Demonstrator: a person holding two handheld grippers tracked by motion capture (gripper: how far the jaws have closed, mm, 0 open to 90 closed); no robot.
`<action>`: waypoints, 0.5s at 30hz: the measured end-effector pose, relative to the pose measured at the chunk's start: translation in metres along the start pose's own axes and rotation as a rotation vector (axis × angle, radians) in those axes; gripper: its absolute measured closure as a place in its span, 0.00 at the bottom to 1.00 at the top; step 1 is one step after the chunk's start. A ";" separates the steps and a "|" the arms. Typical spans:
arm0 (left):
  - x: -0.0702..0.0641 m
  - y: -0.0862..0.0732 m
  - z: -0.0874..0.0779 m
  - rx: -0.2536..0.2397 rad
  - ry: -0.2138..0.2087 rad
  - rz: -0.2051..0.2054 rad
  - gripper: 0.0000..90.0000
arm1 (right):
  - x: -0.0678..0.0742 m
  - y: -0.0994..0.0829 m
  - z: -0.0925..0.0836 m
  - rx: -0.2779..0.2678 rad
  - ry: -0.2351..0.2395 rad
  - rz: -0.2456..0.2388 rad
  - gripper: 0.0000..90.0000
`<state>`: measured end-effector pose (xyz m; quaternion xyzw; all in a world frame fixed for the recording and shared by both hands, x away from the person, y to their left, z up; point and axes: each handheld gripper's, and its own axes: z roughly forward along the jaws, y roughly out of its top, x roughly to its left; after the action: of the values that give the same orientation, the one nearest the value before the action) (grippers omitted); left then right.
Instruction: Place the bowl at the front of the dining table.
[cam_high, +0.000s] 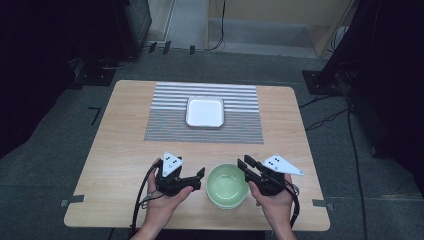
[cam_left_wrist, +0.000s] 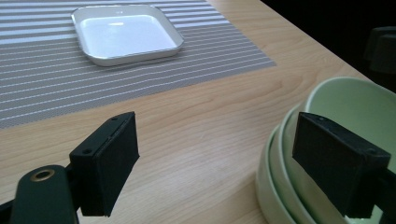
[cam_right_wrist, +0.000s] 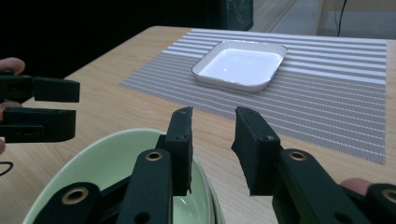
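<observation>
A stack of pale green bowls (cam_high: 227, 186) stands near the table's front edge, between my two grippers. My left gripper (cam_high: 199, 179) sits just left of the stack and is wide open (cam_left_wrist: 224, 158); its right jaw is over the bowls' rim (cam_left_wrist: 327, 98) and its left jaw is over bare wood. My right gripper (cam_high: 245, 163) is at the stack's right edge, open with a narrow gap (cam_right_wrist: 212, 140). Its left jaw hangs over the inside of the top bowl (cam_right_wrist: 107, 163) and its right jaw is outside the rim. Neither holds anything.
A white square plate (cam_high: 205, 111) lies empty on a grey striped placemat (cam_high: 165, 125) at the table's far middle. Bare wooden table (cam_high: 125, 150) surrounds the mat. Cables run over the floor to the right of the table (cam_high: 325, 120).
</observation>
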<state>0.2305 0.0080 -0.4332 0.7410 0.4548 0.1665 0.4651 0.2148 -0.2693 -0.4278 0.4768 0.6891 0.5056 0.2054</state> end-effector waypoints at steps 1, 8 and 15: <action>-0.004 -0.001 0.001 -0.003 -0.004 0.013 0.19 | 0.000 -0.001 0.000 0.008 -0.007 -0.004 0.73; -0.013 -0.003 0.004 0.000 -0.044 0.028 0.26 | 0.000 -0.007 -0.001 0.043 0.006 -0.012 0.67; -0.020 -0.006 0.007 0.014 -0.075 0.063 0.28 | 0.000 -0.013 0.006 0.099 0.003 -0.019 0.78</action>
<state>0.2213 -0.0117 -0.4379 0.7637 0.4148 0.1500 0.4714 0.2134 -0.2664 -0.4421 0.4791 0.7181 0.4695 0.1855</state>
